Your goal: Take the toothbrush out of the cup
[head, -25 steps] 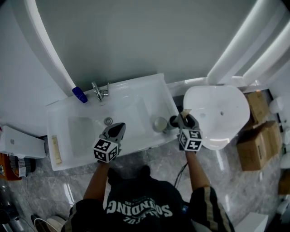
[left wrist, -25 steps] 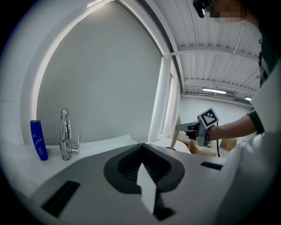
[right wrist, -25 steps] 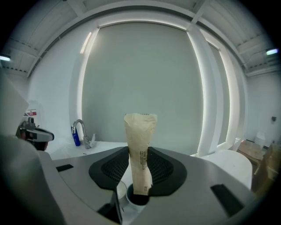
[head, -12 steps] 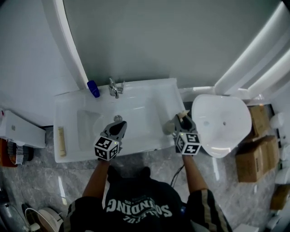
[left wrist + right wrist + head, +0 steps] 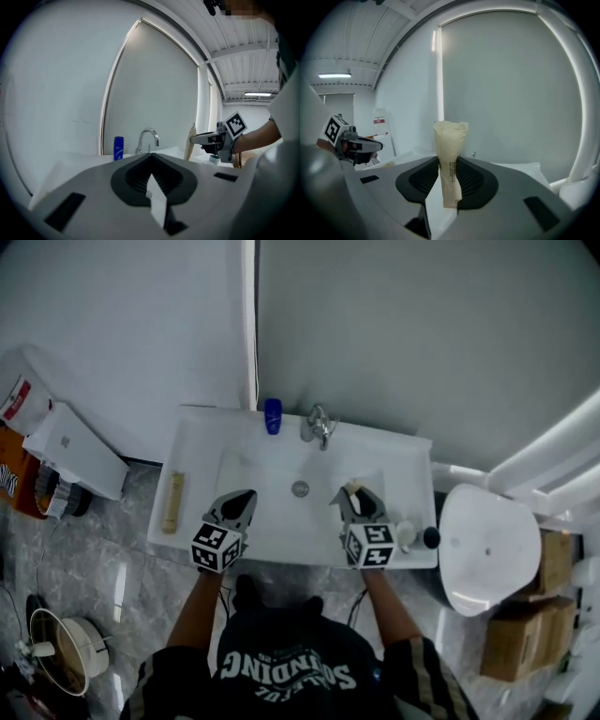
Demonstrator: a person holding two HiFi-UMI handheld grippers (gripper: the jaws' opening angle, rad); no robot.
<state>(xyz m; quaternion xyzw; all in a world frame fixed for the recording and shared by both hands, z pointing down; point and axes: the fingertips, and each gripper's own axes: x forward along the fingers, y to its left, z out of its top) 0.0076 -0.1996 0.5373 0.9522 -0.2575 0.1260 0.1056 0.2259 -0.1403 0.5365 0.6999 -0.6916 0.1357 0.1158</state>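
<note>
right gripper [image 5: 449, 164] pinching what seems a paper-wrapped toothbrush [image 5: 450, 136], above sink [image 5: 197, 465]

White rectangular sink [image 5: 202, 465]. A chrome faucet [image 5: 319, 425] stands at the middle of its rear edge. A blue bottle [image 5: 273, 415] stands upright just left of the faucet. The drain [image 5: 300, 488] is in the basin floor. A beige bar [image 5: 172, 502] lies along the sink's left rim. A white toilet [image 5: 487, 549] stands right of the sink, with cardboard boxes [image 5: 525, 634] beyond it.

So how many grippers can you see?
2. The left gripper is over the front left of the sink with nothing in it. The right gripper is over the front right, holding the wrapped toothbrush. None seem hidden.
</note>
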